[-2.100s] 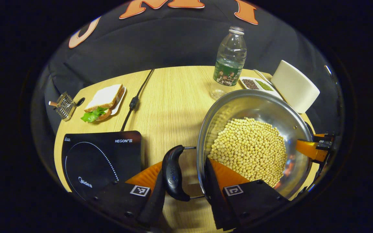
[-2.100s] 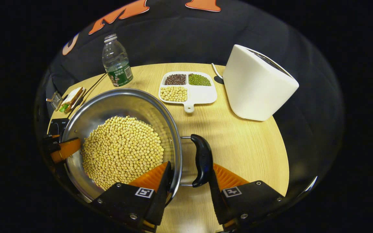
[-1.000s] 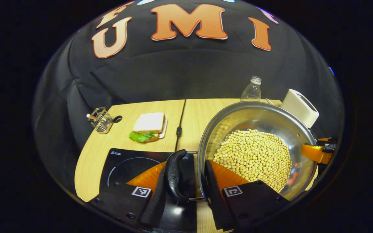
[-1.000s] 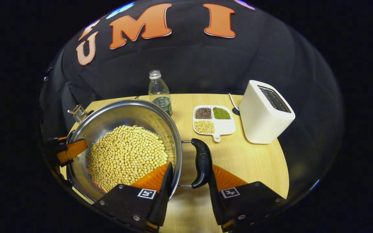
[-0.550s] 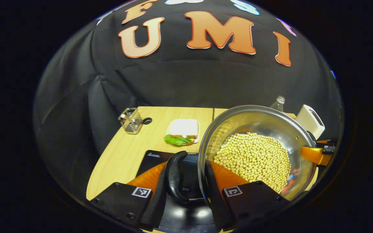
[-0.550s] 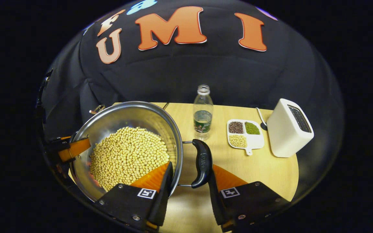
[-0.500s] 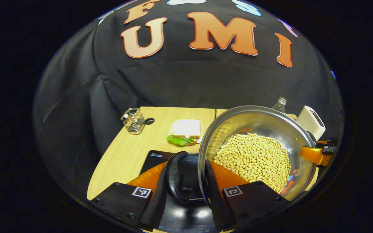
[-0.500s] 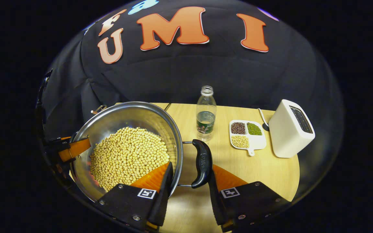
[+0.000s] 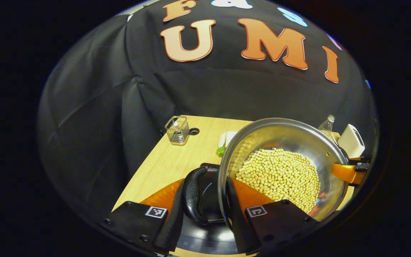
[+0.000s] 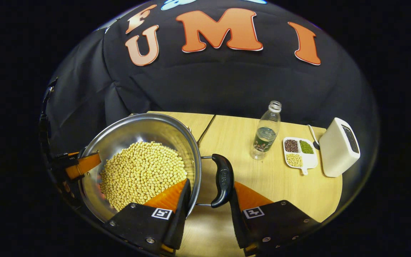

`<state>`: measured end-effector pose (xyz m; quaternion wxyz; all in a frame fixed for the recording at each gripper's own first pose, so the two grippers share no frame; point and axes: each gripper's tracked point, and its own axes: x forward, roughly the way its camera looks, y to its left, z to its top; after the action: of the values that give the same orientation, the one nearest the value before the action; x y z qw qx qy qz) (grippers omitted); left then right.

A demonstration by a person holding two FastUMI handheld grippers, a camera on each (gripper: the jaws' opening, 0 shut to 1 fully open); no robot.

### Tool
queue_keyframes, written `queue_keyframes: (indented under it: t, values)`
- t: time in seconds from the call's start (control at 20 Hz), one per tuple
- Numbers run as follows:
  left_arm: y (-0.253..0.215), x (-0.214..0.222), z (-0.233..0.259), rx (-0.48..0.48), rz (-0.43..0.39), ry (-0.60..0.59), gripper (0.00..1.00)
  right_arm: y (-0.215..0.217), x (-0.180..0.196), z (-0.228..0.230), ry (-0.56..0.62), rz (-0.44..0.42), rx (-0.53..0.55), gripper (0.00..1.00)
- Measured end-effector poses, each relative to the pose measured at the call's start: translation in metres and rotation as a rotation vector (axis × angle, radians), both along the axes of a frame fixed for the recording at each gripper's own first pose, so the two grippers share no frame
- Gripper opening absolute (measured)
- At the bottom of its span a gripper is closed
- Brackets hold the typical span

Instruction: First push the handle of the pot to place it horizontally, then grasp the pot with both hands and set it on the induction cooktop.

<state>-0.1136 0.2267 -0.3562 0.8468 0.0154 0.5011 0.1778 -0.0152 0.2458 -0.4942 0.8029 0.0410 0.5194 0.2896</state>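
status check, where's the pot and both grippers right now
Left gripper and right gripper each clamp a pot handle. Pot airborne above cooktop. Nothing blocking.

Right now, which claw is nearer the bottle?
Right. The right claw holds the pot handle on the side facing the bottle; the left claw grips the far handle, across the pot.

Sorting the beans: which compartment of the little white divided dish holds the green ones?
In the divided dish, the far compartment nearest the toaster holds green beans; dark ones lie beside them, pale ones nearer.
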Motion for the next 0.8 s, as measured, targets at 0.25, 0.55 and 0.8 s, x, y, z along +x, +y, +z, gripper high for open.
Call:
queue_keyframes:
  t: [0.25, 0.55, 0.8]
  values:
    - [0.024, -0.007, -0.015, -0.009, 0.022, 0.03, 0.67, 0.007, 0.003, 0.002, 0.013, 0.02, -0.012, 0.58]
    - [0.03, -0.003, -0.033, -0.03, 0.04, 0.051, 0.67, 0.009, 0.005, 0.002, 0.03, 0.036, -0.047, 0.58]
    - [0.04, 0.003, -0.034, -0.061, 0.075, 0.091, 0.67, 0.014, 0.008, 0.004, 0.059, 0.055, -0.08, 0.58]
